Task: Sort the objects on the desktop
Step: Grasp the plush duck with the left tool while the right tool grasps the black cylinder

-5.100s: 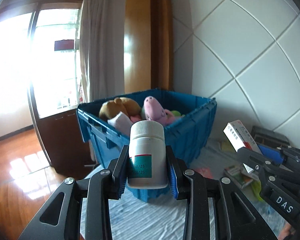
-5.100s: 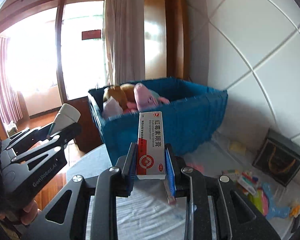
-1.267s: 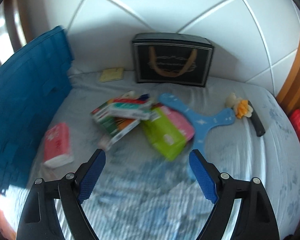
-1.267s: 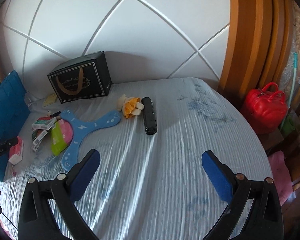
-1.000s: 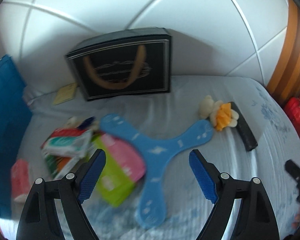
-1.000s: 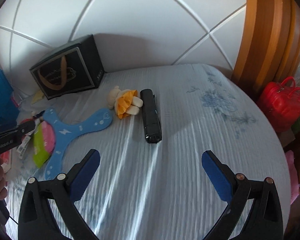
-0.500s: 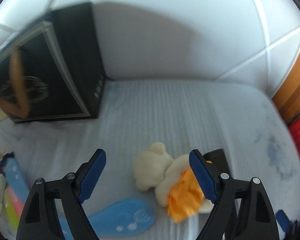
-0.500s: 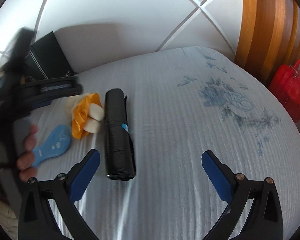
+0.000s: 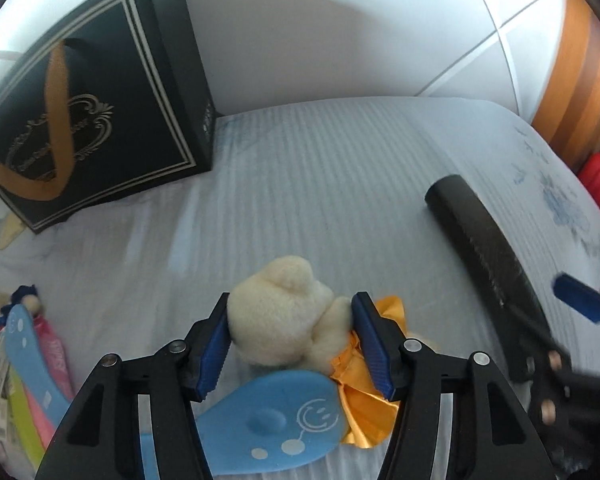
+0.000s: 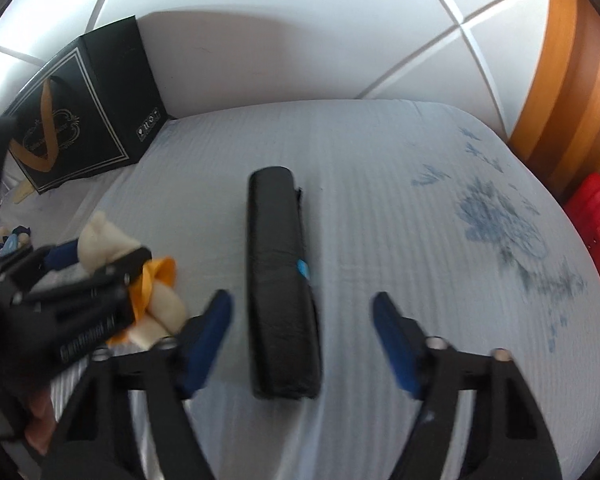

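A cream plush toy (image 9: 280, 320) with an orange cloth lies on the pale blue striped tablecloth (image 9: 320, 160). My left gripper (image 9: 292, 344) is closing around its head, and both blue pads touch its sides. In the right wrist view the same left gripper (image 10: 96, 260) is clamped over the plush toy (image 10: 104, 240). A long black case (image 10: 282, 280) lies lengthwise between the fingers of my right gripper (image 10: 304, 326). Its jaws are closing, with a gap left on each side of the case. The black case (image 9: 480, 240) also shows to the right of the plush toy.
A blue boomerang-shaped toy (image 9: 276, 420) lies just under the plush toy. A black gift bag (image 10: 84, 112) stands against the white wall at the back left. Coloured packets (image 9: 4, 360) lie at the far left. A red bag (image 10: 596, 216) sits beyond the table's right edge.
Both grippers have come down and forward onto the table. The left jaws have narrowed onto the plush toy. The right jaws, wide half a second ago, now straddle the black case more closely.
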A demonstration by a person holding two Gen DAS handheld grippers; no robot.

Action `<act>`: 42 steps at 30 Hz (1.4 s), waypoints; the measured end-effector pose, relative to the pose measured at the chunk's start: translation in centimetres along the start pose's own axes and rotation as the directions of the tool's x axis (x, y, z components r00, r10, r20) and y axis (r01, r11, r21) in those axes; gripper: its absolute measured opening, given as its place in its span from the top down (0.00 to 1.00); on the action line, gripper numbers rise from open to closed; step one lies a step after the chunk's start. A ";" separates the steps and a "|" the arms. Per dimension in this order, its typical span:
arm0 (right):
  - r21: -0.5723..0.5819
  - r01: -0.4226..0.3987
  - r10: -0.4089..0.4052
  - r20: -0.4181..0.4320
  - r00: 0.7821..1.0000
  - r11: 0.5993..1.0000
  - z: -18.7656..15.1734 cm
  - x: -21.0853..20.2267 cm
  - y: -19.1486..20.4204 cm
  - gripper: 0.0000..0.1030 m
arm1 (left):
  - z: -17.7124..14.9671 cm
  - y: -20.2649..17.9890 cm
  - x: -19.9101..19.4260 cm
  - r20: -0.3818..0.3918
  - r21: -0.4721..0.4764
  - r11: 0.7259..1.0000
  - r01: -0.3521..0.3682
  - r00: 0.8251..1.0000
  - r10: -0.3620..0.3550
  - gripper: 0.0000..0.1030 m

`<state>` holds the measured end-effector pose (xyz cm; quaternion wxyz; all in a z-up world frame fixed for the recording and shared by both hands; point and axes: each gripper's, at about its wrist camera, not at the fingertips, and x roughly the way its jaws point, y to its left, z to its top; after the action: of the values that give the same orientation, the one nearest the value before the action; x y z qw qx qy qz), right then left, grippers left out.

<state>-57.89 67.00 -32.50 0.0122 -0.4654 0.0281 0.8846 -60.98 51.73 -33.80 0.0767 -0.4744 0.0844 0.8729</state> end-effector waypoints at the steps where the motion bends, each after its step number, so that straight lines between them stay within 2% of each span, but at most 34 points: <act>1: -0.010 -0.003 0.003 -0.003 1.000 1.000 0.1 0.2 0.3 0.38 | -0.1 0.2 0.0 0.005 -0.003 1.000 -0.005 1.000 0.005 0.40; 4: -0.037 -0.004 0.004 -0.014 1.000 0.999 0.6 1.2 0.7 0.39 | -0.1 0.6 0.4 0.017 -0.009 1.000 -0.022 1.000 0.022 0.34; 5: -0.046 0.002 -0.003 -0.015 1.000 0.999 0.7 1.6 0.8 0.44 | -0.2 0.7 0.5 0.018 -0.014 1.000 -0.024 1.000 0.024 0.32; 7: -0.063 0.014 -0.015 -0.018 1.000 0.998 1.1 2.3 1.1 0.51 | -0.1 1.0 1.0 0.014 -0.034 0.999 -0.028 1.000 0.028 0.23; 9: -0.077 0.026 -0.027 -0.020 0.999 0.997 1.4 2.9 1.3 0.52 | 0.0 1.3 1.7 0.002 -0.063 0.998 -0.015 1.000 0.015 0.23; 11: -0.077 0.031 -0.032 -0.016 0.999 0.997 1.6 3.0 1.4 0.54 | 0.2 1.5 2.0 -0.006 -0.089 0.996 0.019 1.000 -0.019 0.26; 13: -0.078 0.035 -0.036 -0.011 0.999 0.996 1.8 3.2 1.5 0.57 | 0.1 1.0 1.9 0.006 -0.074 0.997 0.032 0.999 -0.032 0.45; 15: -0.088 0.032 -0.033 -0.007 0.999 0.996 1.8 3.1 1.8 0.65 | -0.2 0.1 1.5 0.027 -0.042 0.999 0.006 1.000 -0.005 0.48; 16: -0.094 0.037 -0.037 -0.003 0.999 0.995 1.7 2.9 2.0 0.66 | -0.4 -0.1 1.4 0.036 -0.039 0.999 0.001 0.999 0.000 0.49; 21: -0.077 0.012 -0.011 0.009 1.000 0.997 0.9 2.3 1.4 0.66 | -1.3 0.4 1.1 0.061 -0.067 0.998 0.016 0.998 -0.012 0.50; 28: -0.078 0.027 -0.027 0.009 1.000 0.997 1.2 2.5 1.8 0.67 | -1.3 0.3 0.7 0.066 -0.060 0.998 0.011 0.998 -0.007 0.53; 33: -0.057 0.009 -0.007 0.028 1.000 0.998 0.9 0.1 1.7 0.67 | -1.6 -0.3 -1.9 0.115 -0.037 0.999 -0.033 0.993 0.037 0.53; 42: -0.061 0.005 0.001 0.101 0.995 0.998 0.6 -6.2 2.8 0.67 | -1.9 1.3 -8.4 0.195 -0.084 0.996 -0.038 0.979 0.054 0.54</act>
<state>-54.98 64.30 -27.00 0.0002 -0.4203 0.0000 0.9074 -55.21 49.58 -27.65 0.0454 -0.3865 0.0524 0.9197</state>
